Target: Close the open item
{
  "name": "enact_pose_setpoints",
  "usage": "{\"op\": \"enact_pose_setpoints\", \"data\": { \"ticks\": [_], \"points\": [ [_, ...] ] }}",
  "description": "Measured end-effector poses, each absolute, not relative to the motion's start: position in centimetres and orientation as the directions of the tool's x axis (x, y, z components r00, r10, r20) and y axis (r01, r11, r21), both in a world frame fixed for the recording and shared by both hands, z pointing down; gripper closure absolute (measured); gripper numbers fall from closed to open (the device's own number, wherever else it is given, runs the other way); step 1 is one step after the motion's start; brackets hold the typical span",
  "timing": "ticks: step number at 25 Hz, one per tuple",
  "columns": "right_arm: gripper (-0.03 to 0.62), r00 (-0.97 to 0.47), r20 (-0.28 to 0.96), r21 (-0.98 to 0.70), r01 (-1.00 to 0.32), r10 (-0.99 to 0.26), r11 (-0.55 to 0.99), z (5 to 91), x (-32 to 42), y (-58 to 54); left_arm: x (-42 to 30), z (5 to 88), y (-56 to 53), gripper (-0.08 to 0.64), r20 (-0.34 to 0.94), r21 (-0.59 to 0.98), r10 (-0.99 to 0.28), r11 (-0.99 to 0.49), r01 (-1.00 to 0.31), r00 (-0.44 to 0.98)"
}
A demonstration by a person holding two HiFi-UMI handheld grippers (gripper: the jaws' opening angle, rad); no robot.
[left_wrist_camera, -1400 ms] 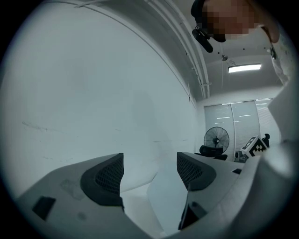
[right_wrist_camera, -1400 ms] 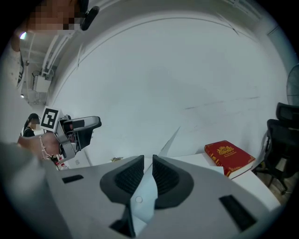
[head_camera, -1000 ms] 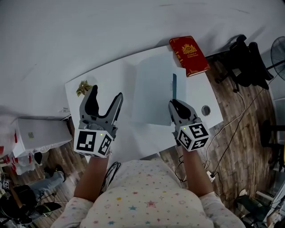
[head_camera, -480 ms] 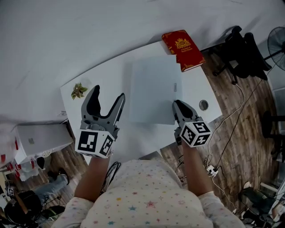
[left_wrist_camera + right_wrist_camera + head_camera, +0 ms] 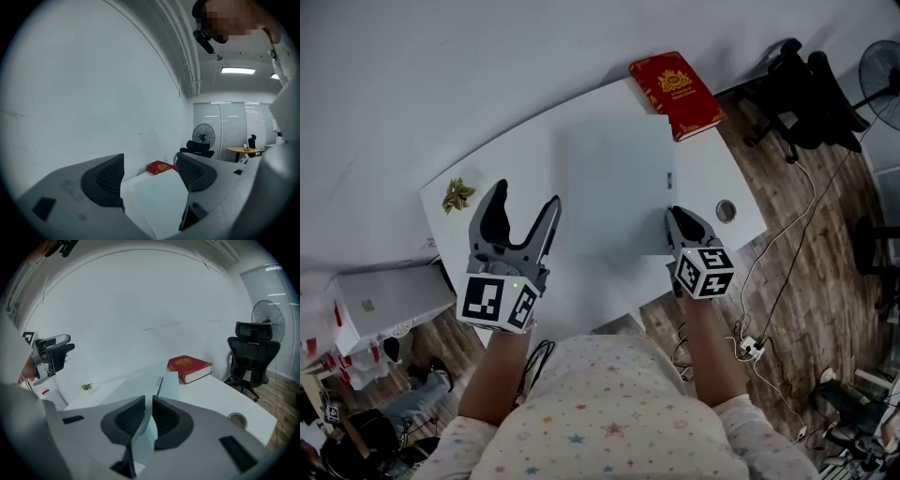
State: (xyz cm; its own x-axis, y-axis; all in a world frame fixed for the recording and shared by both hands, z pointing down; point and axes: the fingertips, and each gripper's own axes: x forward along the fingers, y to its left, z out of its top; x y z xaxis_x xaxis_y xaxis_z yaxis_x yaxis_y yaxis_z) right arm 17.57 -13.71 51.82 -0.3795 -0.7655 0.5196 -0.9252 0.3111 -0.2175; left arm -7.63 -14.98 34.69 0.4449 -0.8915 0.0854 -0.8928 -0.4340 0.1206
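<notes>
Left gripper [image 5: 526, 195], right gripper [image 5: 675, 215]: grey bodies, black ribbed pads [image 5: 105, 180], white cubes [image 5: 498, 300] with black square markers. Shirt [image 5: 600, 412]: pale, coloured stars.

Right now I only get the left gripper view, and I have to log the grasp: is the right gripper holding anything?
Observer: Yes. The right gripper has its fingers shut on the cover of the folder, at the near edge.
Operator: Is the folder closed yet?
Observer: Nearly. In the head view the cover lies almost flat, but a thin dark strip shows along its right edge, so I can't call it shut.
</notes>
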Motion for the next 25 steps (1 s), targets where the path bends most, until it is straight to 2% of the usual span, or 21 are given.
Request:
{"op": "enact_pose_setpoints", "data": {
  "ticks": [10, 18, 25],
  "points": [
    [0.543, -0.312, 0.59, -0.13, -0.947, -0.745, 0.294, 54.9, 19.0, -14.6, -6.6, 35.6, -15.3, 0.227, 0.11, 0.122, -0.881, -0.447, -0.886, 0.46],
    [0.488, -0.245, 0.64, -0.037, -0.957, -0.728, 0.289, 56.7, 20.0, -15.5, -5.8, 36.8, -15.5, 0.227, 0.132, 0.129, -0.868, -0.463, -0.877, 0.478],
    [0.453, -0.268, 0.649, -0.133, -0.961, -0.712, 0.241, 56.5, 20.9, -16.9, -5.3, 37.6, -15.6, 0.227, 0.156, 0.138, -0.856, -0.476, -0.869, 0.493]
  ]
}}
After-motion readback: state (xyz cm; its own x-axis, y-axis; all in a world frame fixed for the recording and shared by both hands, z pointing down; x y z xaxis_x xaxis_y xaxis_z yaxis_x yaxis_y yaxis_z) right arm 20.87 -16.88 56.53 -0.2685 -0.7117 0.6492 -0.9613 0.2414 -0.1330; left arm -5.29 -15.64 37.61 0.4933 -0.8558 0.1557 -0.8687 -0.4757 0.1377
